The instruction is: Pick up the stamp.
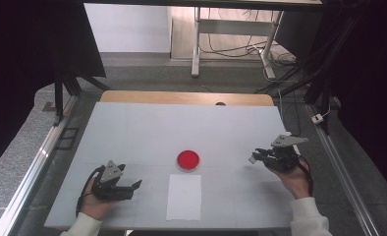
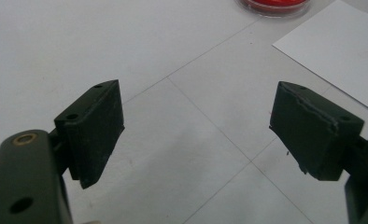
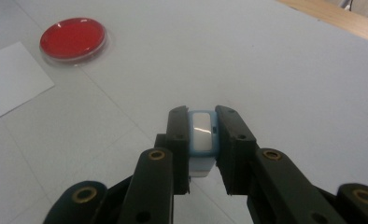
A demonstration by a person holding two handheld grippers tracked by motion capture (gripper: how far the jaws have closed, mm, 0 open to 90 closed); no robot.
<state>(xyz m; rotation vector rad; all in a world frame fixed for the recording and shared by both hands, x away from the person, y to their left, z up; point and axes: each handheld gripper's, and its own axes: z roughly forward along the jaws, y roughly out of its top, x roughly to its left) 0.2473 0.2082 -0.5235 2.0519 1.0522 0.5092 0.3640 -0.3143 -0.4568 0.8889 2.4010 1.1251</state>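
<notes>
White tabletop [image 1: 132,128] carries a red-filled petri dish [image 1: 188,160] near centre, w/ a paper sheet [image 1: 184,196] just in front of it.

Step in hand — judged: transport of a small white-and-blue block [image 3: 201,137], pinched and apparently off the surface, well to the right of the dish. Its nature cannot be told.

Next move, judged: carry the block toward dish or sheet; keep the pinch steady, since the item is small and seated near the pad tips.

Right gripper [image 3: 201,126]: jaws clamped on the block, pads pressing both sides. Left gripper [image 2: 196,126]: jaws wide apart, nothing between, hovering left of the sheet.
</notes>
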